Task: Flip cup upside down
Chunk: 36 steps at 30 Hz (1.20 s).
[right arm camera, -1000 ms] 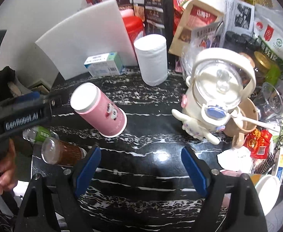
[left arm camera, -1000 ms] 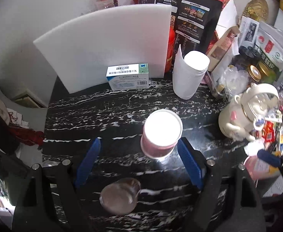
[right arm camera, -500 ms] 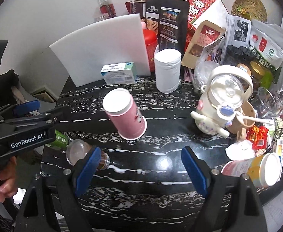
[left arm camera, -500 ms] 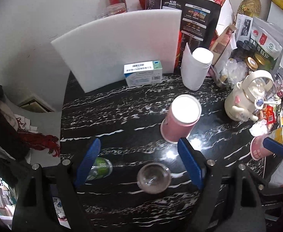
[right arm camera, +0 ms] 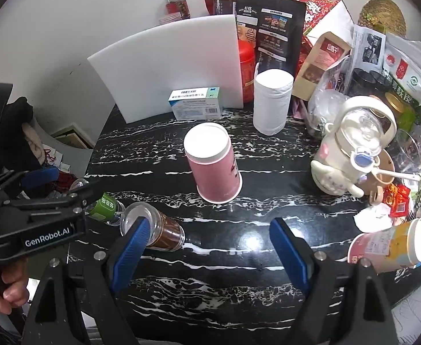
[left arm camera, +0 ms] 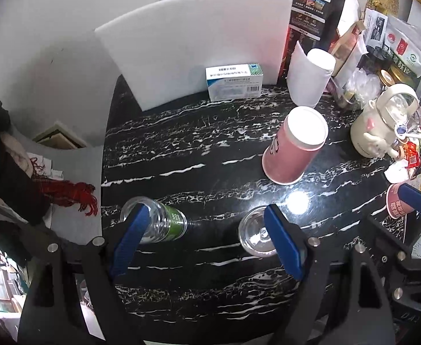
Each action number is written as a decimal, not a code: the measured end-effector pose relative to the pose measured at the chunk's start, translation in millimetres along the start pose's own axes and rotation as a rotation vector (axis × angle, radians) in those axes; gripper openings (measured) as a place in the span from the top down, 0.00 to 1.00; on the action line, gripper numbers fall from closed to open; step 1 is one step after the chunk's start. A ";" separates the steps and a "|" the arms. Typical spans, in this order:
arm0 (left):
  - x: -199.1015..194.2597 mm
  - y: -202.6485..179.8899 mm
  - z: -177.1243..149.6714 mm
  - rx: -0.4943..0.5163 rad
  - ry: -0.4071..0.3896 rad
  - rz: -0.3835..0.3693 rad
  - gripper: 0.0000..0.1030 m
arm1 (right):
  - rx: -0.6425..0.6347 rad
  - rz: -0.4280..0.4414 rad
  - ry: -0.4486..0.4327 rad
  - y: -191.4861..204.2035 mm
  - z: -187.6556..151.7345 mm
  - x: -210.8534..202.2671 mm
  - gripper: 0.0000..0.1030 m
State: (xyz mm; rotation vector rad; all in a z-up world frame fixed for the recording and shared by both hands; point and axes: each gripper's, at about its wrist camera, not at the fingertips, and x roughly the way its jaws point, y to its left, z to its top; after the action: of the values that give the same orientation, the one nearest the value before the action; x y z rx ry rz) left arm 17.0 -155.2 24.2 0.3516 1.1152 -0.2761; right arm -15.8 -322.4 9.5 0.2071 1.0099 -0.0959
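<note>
The pink paper cup (right arm camera: 213, 164) stands upside down on the black marble table (right arm camera: 268, 172), white base up, rim on the tabletop. It also shows in the left wrist view (left arm camera: 295, 146), ahead and to the right. My left gripper (left arm camera: 207, 241) is open and empty, well back from the cup. My right gripper (right arm camera: 210, 247) is open and empty, near the table's front edge. The left gripper's body also shows in the right wrist view (right arm camera: 38, 201) at the far left.
A green-label bottle (left arm camera: 161, 222) and a brown jar (right arm camera: 156, 230) lie on their sides near the front. A white foam board (right arm camera: 167, 69), small box (right arm camera: 196, 103), paper roll (right arm camera: 272, 100), cream kettle (right arm camera: 351, 155) and packages crowd the back and right.
Both grippers have pulled back and up from the cup. The cup, tilted and off the table a second ago, now stands upside down on it, free of the left gripper.
</note>
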 end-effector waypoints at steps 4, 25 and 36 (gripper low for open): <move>2.8 2.0 -1.2 -0.006 0.005 0.003 0.21 | -0.004 -0.004 0.006 1.9 0.7 0.9 0.17; 4.9 11.5 -2.8 -0.042 0.024 0.016 0.21 | -0.019 -0.004 0.009 5.5 6.5 2.4 0.17; 4.1 9.4 -4.2 -0.039 0.026 0.024 0.21 | -0.017 -0.003 0.008 4.8 5.4 1.4 0.17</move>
State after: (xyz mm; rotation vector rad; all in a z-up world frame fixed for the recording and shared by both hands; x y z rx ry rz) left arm 18.9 -145.1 20.2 0.3349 1.1400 -0.2284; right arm -9.7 -318.8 11.8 0.1907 1.0188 -0.0895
